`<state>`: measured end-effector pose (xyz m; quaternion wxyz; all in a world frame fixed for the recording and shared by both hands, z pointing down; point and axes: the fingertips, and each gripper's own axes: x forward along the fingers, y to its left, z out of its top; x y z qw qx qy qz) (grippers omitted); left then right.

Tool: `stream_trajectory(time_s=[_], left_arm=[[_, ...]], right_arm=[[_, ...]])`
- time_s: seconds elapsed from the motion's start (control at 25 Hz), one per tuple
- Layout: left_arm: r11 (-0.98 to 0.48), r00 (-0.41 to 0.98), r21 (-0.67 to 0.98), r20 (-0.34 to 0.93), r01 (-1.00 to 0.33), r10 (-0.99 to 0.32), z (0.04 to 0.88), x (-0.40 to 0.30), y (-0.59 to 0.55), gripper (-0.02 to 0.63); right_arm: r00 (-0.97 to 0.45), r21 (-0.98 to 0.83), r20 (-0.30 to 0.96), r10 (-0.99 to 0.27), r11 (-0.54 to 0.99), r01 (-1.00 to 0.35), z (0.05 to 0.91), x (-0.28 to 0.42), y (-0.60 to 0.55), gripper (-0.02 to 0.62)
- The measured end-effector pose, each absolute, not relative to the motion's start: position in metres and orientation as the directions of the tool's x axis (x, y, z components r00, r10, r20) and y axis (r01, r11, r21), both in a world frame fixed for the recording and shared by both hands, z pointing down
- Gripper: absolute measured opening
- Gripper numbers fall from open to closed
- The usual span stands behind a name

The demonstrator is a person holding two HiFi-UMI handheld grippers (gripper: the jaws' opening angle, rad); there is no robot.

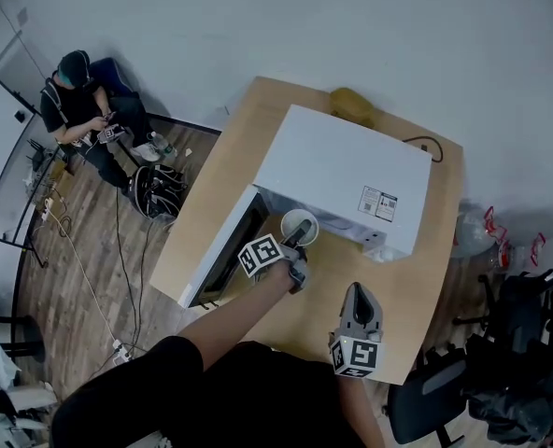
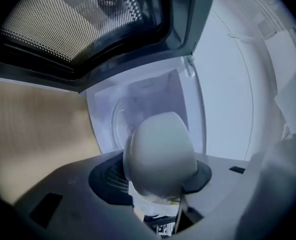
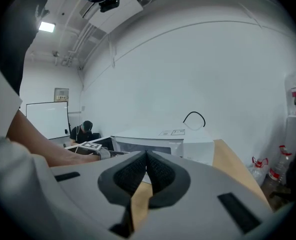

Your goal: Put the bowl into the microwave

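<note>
Head view
- microwave point(image 1: 342, 171): white, standing on the wooden surface point(image 1: 417, 278), its door point(image 1: 222, 250) swung wide open
- bowl point(image 1: 298, 225): white, mouth up, right at the microwave's open front
- left hand-held gripper point(image 1: 297, 241): just in front of the microwave's opening, clamped on the bowl's near edge
- right hand-held gripper point(image 1: 357, 297): further out in front of the microwave, over the surface, pointing towards the microwave
- seated person point(image 1: 76, 101): well apart from the microwave, beyond its door side

Left gripper view
- jaws: pads pressed on either side of the bowl, which fills the gap between them
- bowl: pale outer wall facing the camera, directly before the microwave's white cavity point(image 2: 143, 99)
- door: its mesh window overhead, beside the cavity

Right gripper view
- jaws: pressed together, nothing between them
- microwave: straight ahead of the closed tips, a black cable point(image 3: 194, 119) rising behind it
- bottles point(image 3: 275, 169): off the surface, to the side of the microwave away from its door
</note>
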<state>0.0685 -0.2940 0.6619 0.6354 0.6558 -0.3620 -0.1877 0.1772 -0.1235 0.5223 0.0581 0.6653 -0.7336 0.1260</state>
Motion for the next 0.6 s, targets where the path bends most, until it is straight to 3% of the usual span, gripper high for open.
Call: stream_trajectory(time_s=[0.32,0.6], left_arm=[[0.154,0.640,0.957,0.281,-0.248,-0.716,0.699,0.084,-0.325,0.202],[0.126,0.672,0.950,0.291,-0.285,-0.681,0.708,0.109,-0.341,0.202]], right_arm=[[-0.057,-0.159,0.271,-0.961,0.014,-0.987,0.529,0.215,-0.139,0.060],[-0.023,-0.196,0.264,-0.964,-0.031,-0.980,0.519,0.239,-0.141,0.060]])
